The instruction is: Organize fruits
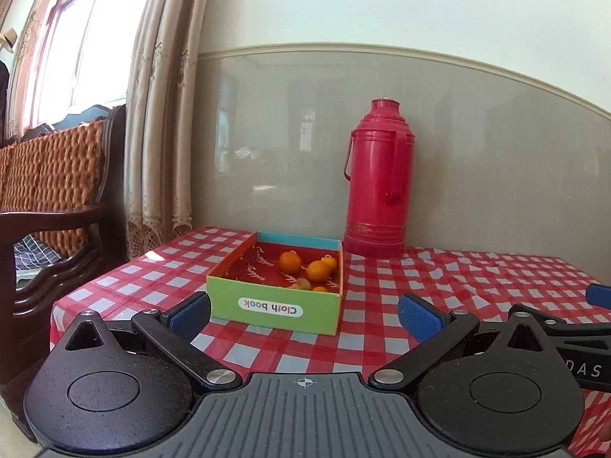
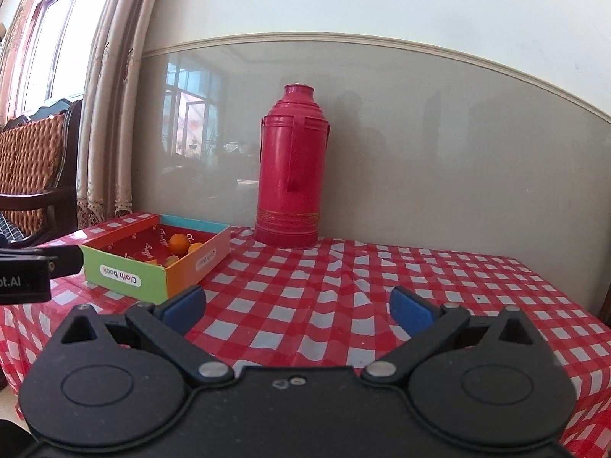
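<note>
Fruits: several small oranges [image 1: 289,262] are seen sitting inside the open "Cloth book" box [image 1: 273,308], toward its far end.
Box: parked on the checkered surface [image 2: 343,294], near the red thermos [image 1: 376,179].
Left hand-held gripper [image 1: 304,316]: jaws spread apart, nothing held, just short of the box.
Right hand-held gripper [image 2: 297,307]: also spread wide, nothing gripped, hovering over bare cloth.

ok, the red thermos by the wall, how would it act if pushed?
The thermos is tall on a narrow base, so a high push probably tips it. The cloth is wrinkled beneath, so it may drag. Smooth plastic: likely slippery.
</note>
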